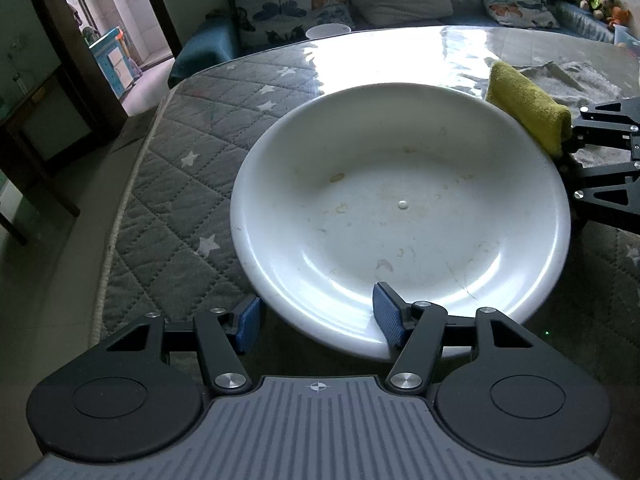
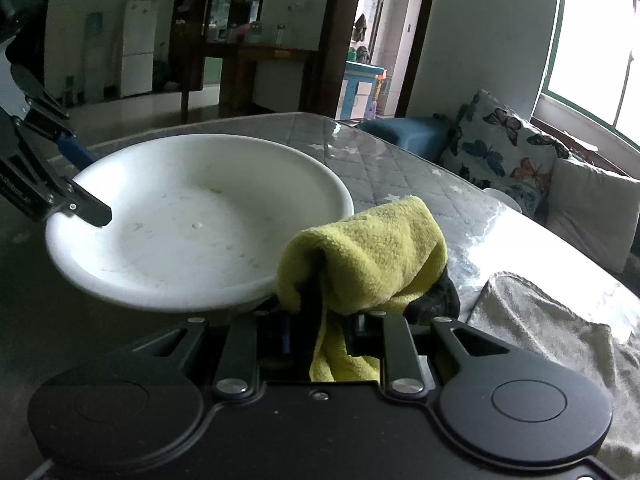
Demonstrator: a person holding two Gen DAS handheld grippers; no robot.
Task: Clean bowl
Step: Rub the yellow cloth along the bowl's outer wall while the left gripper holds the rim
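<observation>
Bowl (image 1: 400, 216) rim straddled by wide-open left gripper (image 1: 316, 320); right gripper (image 2: 320, 332), apparently clamped on yellow cloth (image 2: 368, 248), beside bowl's rim.

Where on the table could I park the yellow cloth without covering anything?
Free: the quilted cover left of the bowl, out to the table edge, and the glossy strip beyond its far rim. Crowded: right of the bowl, where the right gripper, yellow cloth and grey cloth sit.
</observation>
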